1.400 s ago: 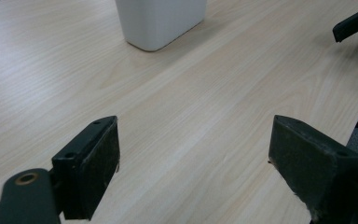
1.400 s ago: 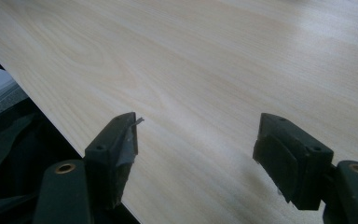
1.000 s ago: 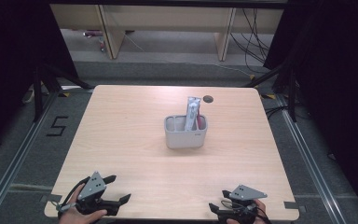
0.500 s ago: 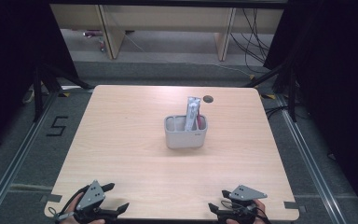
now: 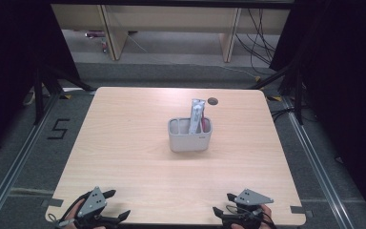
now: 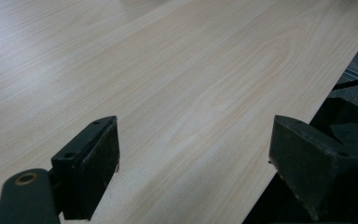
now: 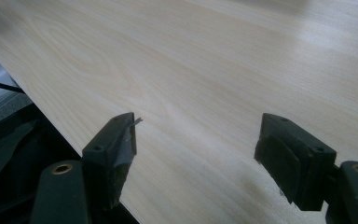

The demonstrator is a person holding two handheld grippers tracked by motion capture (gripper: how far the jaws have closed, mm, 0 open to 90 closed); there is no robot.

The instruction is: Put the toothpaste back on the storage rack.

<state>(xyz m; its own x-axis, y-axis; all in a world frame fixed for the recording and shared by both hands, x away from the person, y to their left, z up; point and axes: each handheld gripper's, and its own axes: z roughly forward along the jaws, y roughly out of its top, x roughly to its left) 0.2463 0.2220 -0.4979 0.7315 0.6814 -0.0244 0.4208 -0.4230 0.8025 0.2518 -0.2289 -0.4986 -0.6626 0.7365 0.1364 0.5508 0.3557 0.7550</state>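
Resting at the near edge of the bench point(image 5: 138, 157), the left gripper point(image 5: 108, 209) sits at the near-left corner with its jaws spread wide and nothing between them. Its own view confirms this: bare wood grain shows between the two black pads point(image 6: 91, 172), and the bench edge runs under the one on the right side of that view. The right gripper point(image 5: 224, 206) lies at the near-right corner, jaws likewise spread apart and empty; in its own view the pads point(image 7: 114, 154) frame plain bench surface, with the edge passing under the one at the left of that view. Both grippers are well apart from each other and from any object.

Farther out, near the bench centre, stands a grey container point(image 5: 189, 134), upright. A pale flat packet point(image 5: 197, 113) stands in it, leaning slightly and rising above the rim, with a reddish item just beside it. Beyond the container, a dark round hole point(image 5: 213, 101) marks the far part of the bench.
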